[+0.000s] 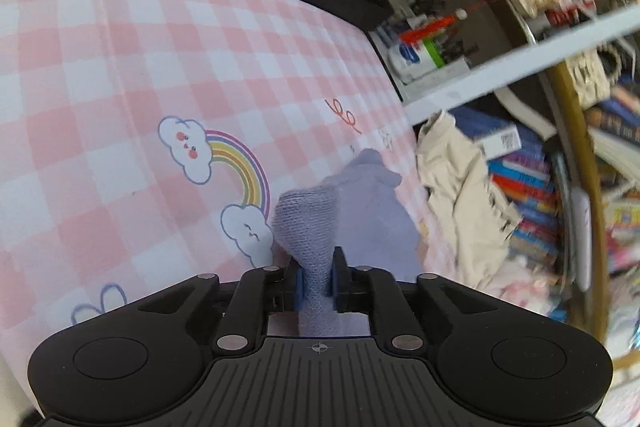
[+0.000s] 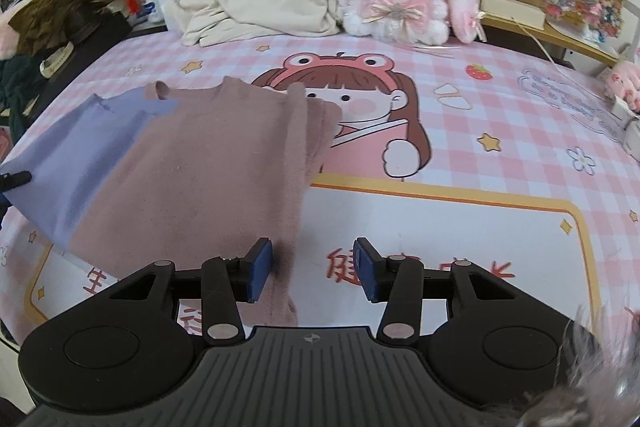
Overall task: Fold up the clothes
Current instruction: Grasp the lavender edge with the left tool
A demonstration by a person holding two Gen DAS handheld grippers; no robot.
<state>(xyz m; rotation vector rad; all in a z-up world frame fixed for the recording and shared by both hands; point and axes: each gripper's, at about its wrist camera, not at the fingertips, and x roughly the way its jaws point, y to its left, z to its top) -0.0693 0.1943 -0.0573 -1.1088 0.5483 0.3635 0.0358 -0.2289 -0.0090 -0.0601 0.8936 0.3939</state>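
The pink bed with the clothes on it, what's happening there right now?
A person is folding clothes with two handheld grippers. The left gripper is shut on a bunched edge of the lilac garment, which lies on the checked bedsheet. The right gripper is open, holding nothing, at the near edge of the dusty-pink garment overlapping the lilac one.

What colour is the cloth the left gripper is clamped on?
Lavender blue cloth, pinched in the left gripper; clearest in the left wrist view.
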